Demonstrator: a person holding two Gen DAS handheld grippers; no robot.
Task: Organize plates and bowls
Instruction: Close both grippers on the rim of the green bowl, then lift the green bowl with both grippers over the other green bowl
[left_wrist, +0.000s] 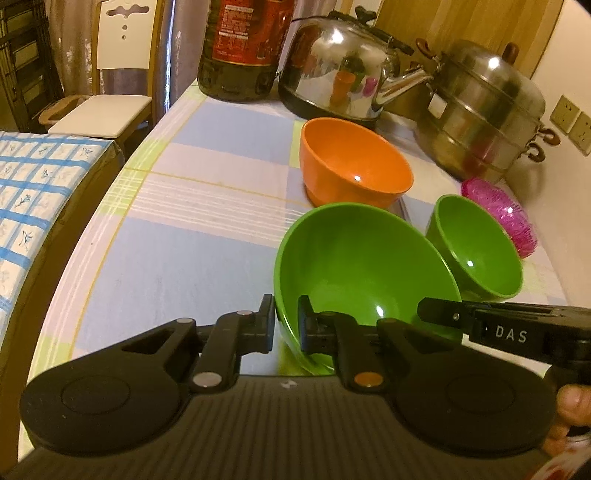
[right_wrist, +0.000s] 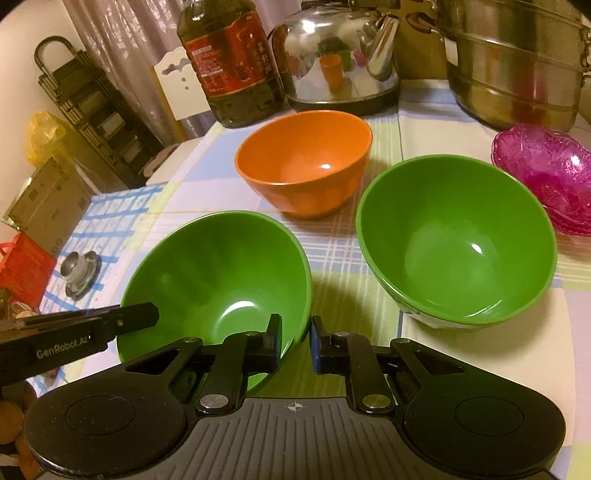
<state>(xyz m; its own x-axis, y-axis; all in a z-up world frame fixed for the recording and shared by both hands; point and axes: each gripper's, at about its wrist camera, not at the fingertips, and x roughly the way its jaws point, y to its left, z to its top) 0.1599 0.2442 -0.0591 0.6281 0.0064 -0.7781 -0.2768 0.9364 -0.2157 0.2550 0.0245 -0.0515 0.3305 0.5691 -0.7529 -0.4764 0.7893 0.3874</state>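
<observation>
Both claws, left (left_wrist: 286, 319) and right (right_wrist: 293, 338), clench opposite rims of the tilted near green bowl (right_wrist: 221, 273); second green bowl (right_wrist: 456, 240) sits rightward.

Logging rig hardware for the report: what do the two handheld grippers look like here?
Both match: the left gripper and right gripper are matte black, with round discs either side of a grey ribbed base, hinged link arms with silver rivets, and flat fingers with blue pads. White lettering on the sides reads "DAS" and "GenRobot.AI". No cables or sleeves visible.
</observation>
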